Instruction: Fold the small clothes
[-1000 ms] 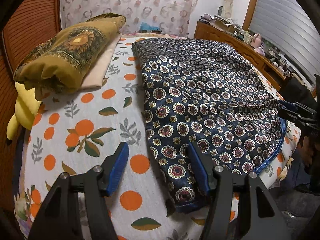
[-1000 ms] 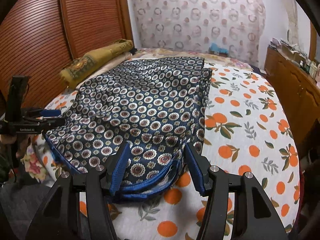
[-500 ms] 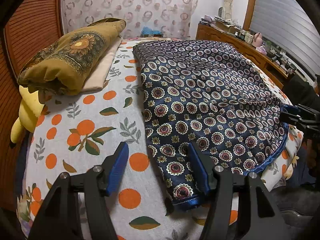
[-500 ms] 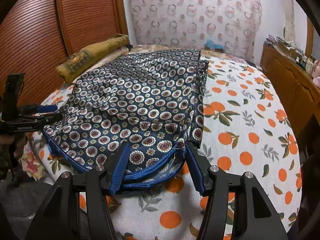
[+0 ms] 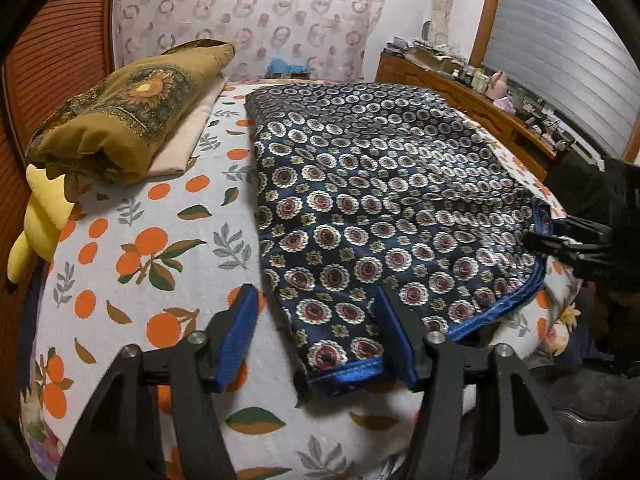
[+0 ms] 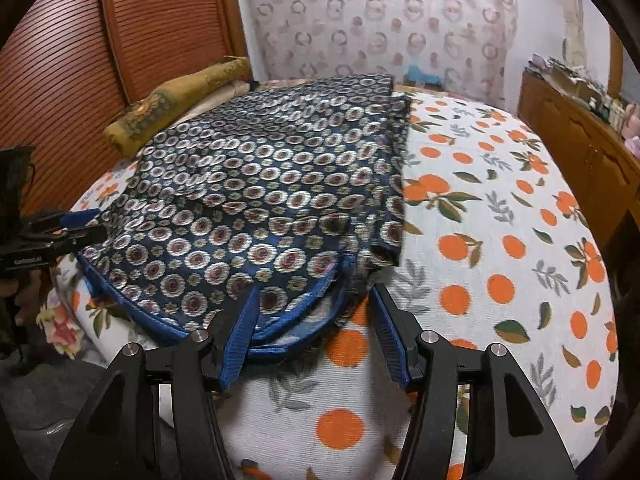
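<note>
A navy garment with a round medallion print and blue trim (image 5: 380, 200) lies folded flat on the bed; it also shows in the right wrist view (image 6: 264, 192). My left gripper (image 5: 316, 328) is open, its jaws astride the garment's near left corner, low over the sheet. My right gripper (image 6: 312, 320) is open, its jaws astride the near right corner where blue-trimmed layers bunch. Each gripper shows side-on in the other view: the right one (image 5: 568, 240) and the left one (image 6: 52, 232), both at the garment's near edge.
The bed has a white sheet with oranges (image 6: 500, 240). A mustard sunflower cloth on a cream pillow (image 5: 132, 120) and a yellow plush (image 5: 38, 216) lie at the left. A wooden dresser with clutter (image 5: 460, 88) stands on the right, a slatted wooden door (image 6: 120, 60) on the left.
Both grippers have dropped lower and moved in toward the garment's near corners. The jaws stay open. The garment has not moved.
</note>
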The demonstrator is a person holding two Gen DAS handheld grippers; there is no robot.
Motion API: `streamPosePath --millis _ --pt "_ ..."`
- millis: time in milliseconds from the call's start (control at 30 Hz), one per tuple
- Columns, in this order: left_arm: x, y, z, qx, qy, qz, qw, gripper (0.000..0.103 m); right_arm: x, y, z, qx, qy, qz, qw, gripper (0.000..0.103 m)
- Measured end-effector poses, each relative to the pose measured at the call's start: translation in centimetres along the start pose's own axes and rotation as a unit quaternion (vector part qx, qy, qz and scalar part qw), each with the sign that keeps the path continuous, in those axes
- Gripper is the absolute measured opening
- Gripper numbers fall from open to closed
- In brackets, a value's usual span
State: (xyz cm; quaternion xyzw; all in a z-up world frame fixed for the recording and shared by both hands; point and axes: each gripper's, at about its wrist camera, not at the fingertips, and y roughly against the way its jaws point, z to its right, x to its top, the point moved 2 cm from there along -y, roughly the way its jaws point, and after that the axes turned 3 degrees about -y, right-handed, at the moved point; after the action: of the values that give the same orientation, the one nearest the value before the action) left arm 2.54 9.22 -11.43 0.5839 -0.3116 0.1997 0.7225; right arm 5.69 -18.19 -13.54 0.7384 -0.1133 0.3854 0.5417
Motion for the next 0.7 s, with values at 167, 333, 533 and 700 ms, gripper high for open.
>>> streamPosePath --millis 167,333,533,700 --pt "-0.2 0.2 0.1 -0.008 0.003 -0.002 1.0000 0.043 -0.2 -0.1 -0.9 0.002 0.014 -0.002 1.000 0.058" --pt "-0.4 0.4 0.2 -0.016 0.006 -0.002 0.9999 0.042 -0.3 -0.3 -1.5 0.004 0.025 -0.002 1.000 0.052" --pt "-0.8 0.5 -0.1 -0.022 0.012 -0.001 0.9997 0.042 -0.2 -0.5 -2.1 0.004 0.038 -0.003 0.999 0.034" --pt "-1.0 0.5 0.1 -0.040 0.009 -0.002 0.9991 0.020 -0.3 -0.4 -2.3 0.014 0.049 -0.007 0.999 0.014"
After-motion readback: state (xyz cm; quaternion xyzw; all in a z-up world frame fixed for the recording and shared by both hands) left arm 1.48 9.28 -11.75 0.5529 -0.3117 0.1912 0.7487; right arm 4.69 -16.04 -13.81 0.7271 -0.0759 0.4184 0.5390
